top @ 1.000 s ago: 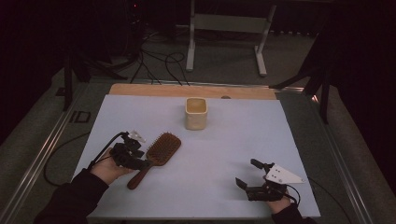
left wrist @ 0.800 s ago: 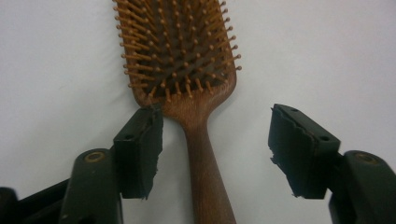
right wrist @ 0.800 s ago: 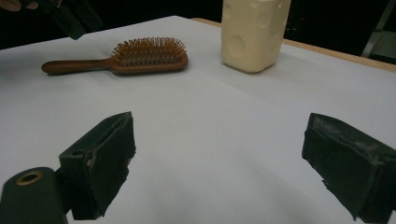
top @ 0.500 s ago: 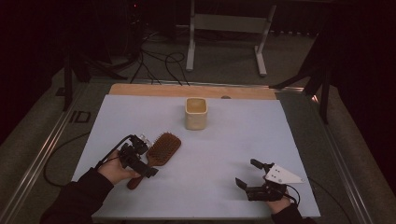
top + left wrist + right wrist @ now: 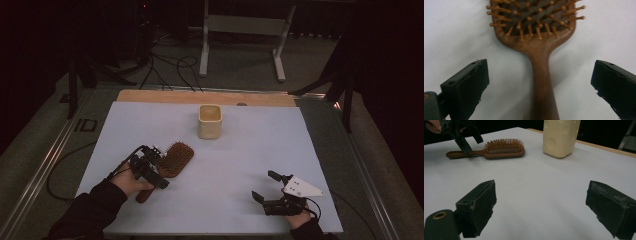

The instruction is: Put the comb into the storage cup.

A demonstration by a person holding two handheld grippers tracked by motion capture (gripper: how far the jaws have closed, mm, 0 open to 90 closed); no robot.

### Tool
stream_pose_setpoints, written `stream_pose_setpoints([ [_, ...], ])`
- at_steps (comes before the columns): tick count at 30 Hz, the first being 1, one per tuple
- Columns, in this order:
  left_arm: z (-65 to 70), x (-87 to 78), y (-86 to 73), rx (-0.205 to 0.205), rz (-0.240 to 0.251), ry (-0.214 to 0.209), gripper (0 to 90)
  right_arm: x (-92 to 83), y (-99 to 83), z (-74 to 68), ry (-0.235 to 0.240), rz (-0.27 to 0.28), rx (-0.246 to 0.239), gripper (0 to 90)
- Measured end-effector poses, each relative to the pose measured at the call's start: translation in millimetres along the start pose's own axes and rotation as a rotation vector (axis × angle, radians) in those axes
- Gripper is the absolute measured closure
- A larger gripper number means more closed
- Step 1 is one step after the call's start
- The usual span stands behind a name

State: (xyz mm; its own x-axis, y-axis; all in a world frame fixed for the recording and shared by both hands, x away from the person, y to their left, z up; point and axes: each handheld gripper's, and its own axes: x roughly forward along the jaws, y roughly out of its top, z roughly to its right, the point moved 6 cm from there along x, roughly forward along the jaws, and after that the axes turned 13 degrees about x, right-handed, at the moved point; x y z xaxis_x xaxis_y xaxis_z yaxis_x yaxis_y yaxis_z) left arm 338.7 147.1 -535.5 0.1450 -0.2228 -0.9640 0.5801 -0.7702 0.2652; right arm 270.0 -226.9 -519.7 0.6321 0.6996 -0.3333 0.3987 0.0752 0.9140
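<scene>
A brown wooden hairbrush lies bristles up on the white sheet at the near left. Its handle runs between the two jaws of my left gripper, which have just been opening. They stand wide on either side of the handle, touching nothing. In the left gripper view my left gripper looks straight down onto the handle and the lower bristles. My right gripper rests open at the near right with nothing between its jaws. From the right gripper view the hairbrush lies far off.
A cream square cup stands upright at the back middle of the white sheet; the cream cup is also ahead in the right gripper view. A wooden strip edges the far side. Cables and a metal stand lie beyond.
My left gripper has come down a little over the brush handle, and its jaws stand wider apart. The right gripper has not moved.
</scene>
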Motion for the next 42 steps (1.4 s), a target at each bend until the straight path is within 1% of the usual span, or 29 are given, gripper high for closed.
stream_pose_setpoints([
  [3,-1.8,2.2,-0.7,-0.003,-0.022,-0.005,6.1,-0.4,0.0,0.2,-0.002,0.000,0.001,9.2],
  [4,-1.7,2.7,-0.6,-0.007,-0.021,-0.012,7.0,-0.3,0.1,0.1,-0.002,0.000,0.000,9.2],
  [7,-1.6,4.0,-0.4,-0.014,-0.023,-0.024,16.0,-0.5,0.1,0.0,-0.001,0.000,0.000,9.2],
  [8,-1.0,4.5,-0.7,-0.012,-0.030,-0.029,16.6,-0.5,0.2,0.0,-0.002,0.000,0.000,9.2],
  [10,-0.1,5.3,-0.4,-0.005,-0.039,-0.027,22.1,-0.6,0.3,-0.1,-0.001,0.001,0.001,9.2],
  [11,0.0,5.2,0.1,-0.005,-0.041,-0.022,23.0,-0.6,0.3,-0.1,-0.002,0.001,0.000,9.2],
  [13,0.8,5.2,1.6,-0.001,-0.038,-0.023,30.1,-0.6,0.3,0.0,-0.002,0.000,-0.001,9.2],
  [14,0.9,5.1,2.1,0.003,-0.042,-0.020,30.7,-0.6,0.3,-0.1,-0.002,0.000,0.000,9.2],
  [15,1.8,5.7,2.8,0.005,-0.043,-0.025,35.2,-0.6,0.4,-0.2,-0.001,0.001,-0.001,9.2],
  [17,2.1,7.3,3.6,0.009,-0.054,-0.018,37.0,-0.9,0.5,-0.3,0.000,0.001,-0.002,9.2],
  [18,2.2,8.4,3.9,0.010,-0.058,-0.019,39.3,-1.0,0.5,-0.2,0.000,0.001,-0.002,9.2],
  [19,1.9,9.4,4.2,0.006,-0.060,-0.013,39.4,-1.1,0.5,-0.1,0.000,0.001,-0.002,9.2],
  [21,2.5,11.3,4.3,0.007,-0.066,-0.018,42.8,-1.3,0.6,0.1,0.000,0.003,-0.001,9.2],
  [22,2.1,12.0,4.3,0.012,-0.070,-0.014,43.5,-1.5,0.7,0.2,0.000,0.004,-0.003,9.2],
  [23,2.4,12.6,4.7,0.012,-0.068,-0.014,45.8,-1.6,0.8,0.2,0.000,0.004,-0.003,9.2],
  [24,2.2,12.6,5.3,0.007,-0.063,-0.011,46.1,-1.6,0.8,0.1,0.000,0.004,-0.003,9.2],
  [28,0.9,12.2,4.8,0.022,-0.071,0.009,53.1,-1.7,0.8,0.2,0.000,0.004,-0.002,9.2],
  [30,0.4,12.3,4.6,0.022,-0.070,0.010,54.6,-1.8,0.9,0.1,-0.001,0.005,-0.001,9.2],
  [32,-0.5,12.3,4.0,0.039,-0.072,0.015,57.8,-1.7,0.7,0.1,0.001,0.003,-0.001,9.2],
  [34,-1.6,12.3,3.7,0.040,-0.070,0.015,61.3,-1.0,0.3,0.0,0.003,0.002,0.001,9.2],
  [36,-1.3,12.6,3.3,0.045,-0.071,0.027,63.7,-0.8,0.1,-0.3,0.001,-0.002,-0.002,9.2],
  [37,-0.9,12.5,3.2,0.049,-0.076,0.033,67.8,-0.9,0.2,-0.3,0.002,-0.001,-0.003,9.2],
  [40,0.1,12.6,3.4,0.041,-0.080,0.033,70.5,-0.7,0.1,0.3,-0.001,0.000,0.000,9.2],
  [42,-0.4,12.7,3.6,0.043,-0.083,0.031,71.7,-0.9,0.1,0.0,0.001,0.000,-0.001,9.2],
])
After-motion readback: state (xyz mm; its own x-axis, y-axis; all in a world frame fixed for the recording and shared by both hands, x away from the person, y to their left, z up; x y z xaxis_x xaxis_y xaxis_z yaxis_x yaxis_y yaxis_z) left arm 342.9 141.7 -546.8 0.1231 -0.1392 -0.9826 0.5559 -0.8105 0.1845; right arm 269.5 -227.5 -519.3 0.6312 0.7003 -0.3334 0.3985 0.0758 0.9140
